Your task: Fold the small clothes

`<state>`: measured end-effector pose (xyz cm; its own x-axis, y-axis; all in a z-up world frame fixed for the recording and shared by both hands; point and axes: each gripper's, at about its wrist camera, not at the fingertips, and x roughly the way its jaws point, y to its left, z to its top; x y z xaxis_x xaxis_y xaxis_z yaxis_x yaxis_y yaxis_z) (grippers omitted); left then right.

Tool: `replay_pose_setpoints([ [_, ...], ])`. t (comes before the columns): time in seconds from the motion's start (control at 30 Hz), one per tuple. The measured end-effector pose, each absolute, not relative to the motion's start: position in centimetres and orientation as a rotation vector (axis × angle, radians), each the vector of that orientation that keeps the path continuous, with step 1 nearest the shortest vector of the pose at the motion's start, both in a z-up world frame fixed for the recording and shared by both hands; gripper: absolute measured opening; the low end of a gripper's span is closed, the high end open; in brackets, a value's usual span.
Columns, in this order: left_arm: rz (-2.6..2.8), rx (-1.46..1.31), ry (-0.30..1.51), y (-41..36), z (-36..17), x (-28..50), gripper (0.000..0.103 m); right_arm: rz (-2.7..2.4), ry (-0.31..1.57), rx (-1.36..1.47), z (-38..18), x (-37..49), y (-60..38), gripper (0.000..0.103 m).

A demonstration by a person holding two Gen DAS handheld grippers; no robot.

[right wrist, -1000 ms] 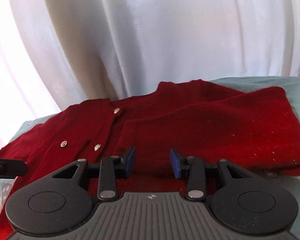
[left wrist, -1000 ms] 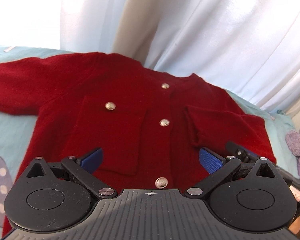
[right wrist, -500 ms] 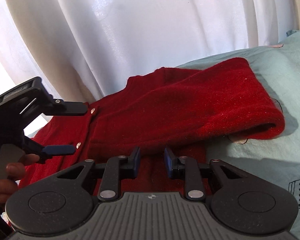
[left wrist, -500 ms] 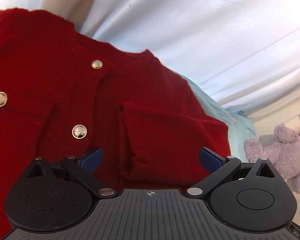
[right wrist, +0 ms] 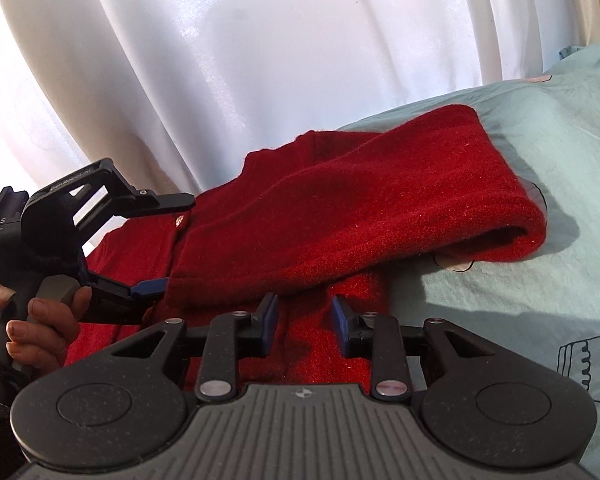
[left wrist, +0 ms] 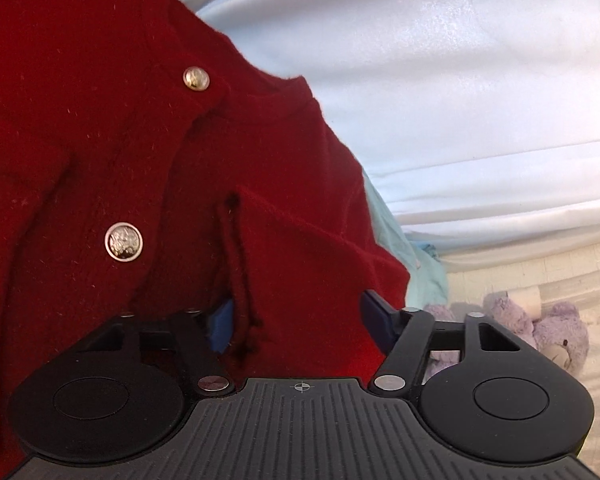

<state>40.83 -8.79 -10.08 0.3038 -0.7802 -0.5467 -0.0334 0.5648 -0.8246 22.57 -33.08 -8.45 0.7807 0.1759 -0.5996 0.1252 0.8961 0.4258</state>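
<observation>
— Where's the red knitted cardigan with gold buttons [right wrist: 340, 216]?

— Spread on the pale green sheet [right wrist: 540, 184], one sleeve folded across.

— Jaws?

— Left gripper [left wrist: 296, 320] closing around the folded sleeve; right gripper [right wrist: 305, 322] opening, low over the hem, gripping nothing.

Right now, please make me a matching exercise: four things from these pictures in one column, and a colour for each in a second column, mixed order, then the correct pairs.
Things:
1. cardigan
2. buttons
3. sheet
4. soft toy

Colours:
A. purple
B. red
C. silvery gold
D. pale blue-green

Pairs: 1-B, 2-C, 3-D, 4-A
</observation>
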Motion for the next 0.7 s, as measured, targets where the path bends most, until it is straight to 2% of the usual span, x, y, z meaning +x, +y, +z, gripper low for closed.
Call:
replay_pose_setpoints([
  [0.13,-0.619,-0.807,1.197,-9.7,-10.6,41.1,0.033,0.026,0.677,0.483,-8.4,22.5,-33.5,0.029],
  [0.17,-0.610,-0.779,1.218,-10.1,-10.8,41.3,0.019,0.023,0.676,0.492,-8.4,22.4,-33.7,0.029],
  [0.33,-0.634,-0.759,1.145,-9.6,-8.8,40.6,0.015,0.006,0.659,0.514,-8.3,22.0,-34.5,0.029],
  [0.57,-0.587,-0.614,0.959,-5.3,-2.3,39.9,0.015,-0.028,0.625,0.539,-7.6,21.8,-35.8,0.037],
  [0.7,-0.481,-0.539,0.927,-2.1,-1.6,39.9,0.015,-0.027,0.621,0.595,-7.9,21.8,-36.5,0.040],
])
